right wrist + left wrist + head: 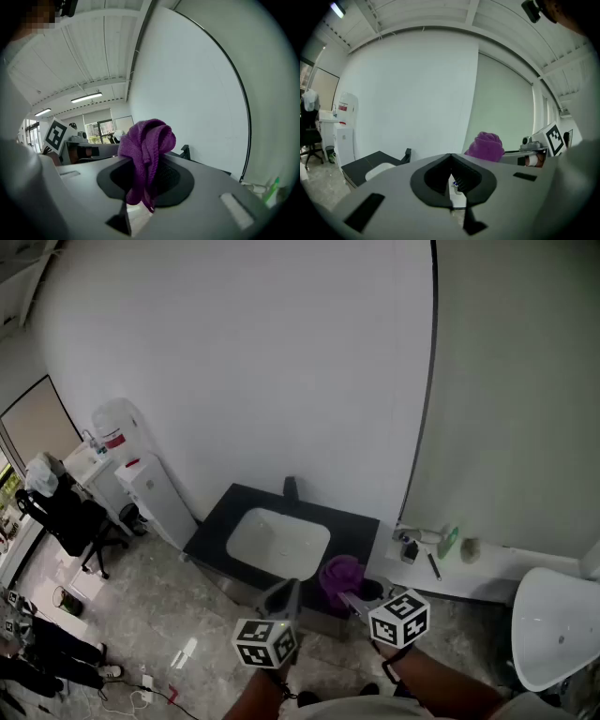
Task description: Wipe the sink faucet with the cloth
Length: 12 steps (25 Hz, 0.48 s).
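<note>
A black counter point(351, 523) holds a white sink basin point(277, 540), with a short dark faucet point(290, 487) at its back edge against the wall. My right gripper point(352, 594) is shut on a bunched purple cloth point(340, 575), held above the counter's near right corner. In the right gripper view the cloth point(145, 150) bulges up out of the jaws, and the faucet point(185, 152) stands beyond it. My left gripper point(286, 597) hovers in front of the basin, shut and holding nothing. The left gripper view shows the faucet point(408, 155) far left and the cloth point(485, 146) to the right.
A white ledge point(487, 563) right of the counter carries a green bottle point(448, 542) and small items. A white rounded fixture point(555, 626) sits at far right. A water dispenser point(150, 491), a desk chair point(80, 521) and floor cables point(141, 692) lie to the left.
</note>
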{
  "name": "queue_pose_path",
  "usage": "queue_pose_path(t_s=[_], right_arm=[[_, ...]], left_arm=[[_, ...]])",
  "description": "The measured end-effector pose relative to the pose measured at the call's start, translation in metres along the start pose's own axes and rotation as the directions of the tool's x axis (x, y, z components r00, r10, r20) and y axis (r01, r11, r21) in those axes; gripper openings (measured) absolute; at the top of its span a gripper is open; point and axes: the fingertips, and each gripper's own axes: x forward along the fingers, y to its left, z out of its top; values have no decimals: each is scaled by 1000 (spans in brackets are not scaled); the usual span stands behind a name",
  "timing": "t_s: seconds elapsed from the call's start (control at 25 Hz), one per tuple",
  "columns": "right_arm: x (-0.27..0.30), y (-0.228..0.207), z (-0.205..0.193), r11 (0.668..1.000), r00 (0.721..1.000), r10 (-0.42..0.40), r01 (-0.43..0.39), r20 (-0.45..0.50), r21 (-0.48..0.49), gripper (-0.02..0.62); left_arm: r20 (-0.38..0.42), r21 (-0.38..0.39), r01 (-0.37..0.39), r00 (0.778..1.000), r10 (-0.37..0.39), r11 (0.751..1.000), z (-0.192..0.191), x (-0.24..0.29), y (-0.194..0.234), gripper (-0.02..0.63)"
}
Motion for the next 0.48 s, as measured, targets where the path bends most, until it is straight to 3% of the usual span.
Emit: queue_pose_path(t_s=[0.48], right_arm=[[5,-2,5,1000,1000,2,-2,1,-11,84]], left_arm=[[2,-6,-12,1000,12,1000,3,1,7,6]])
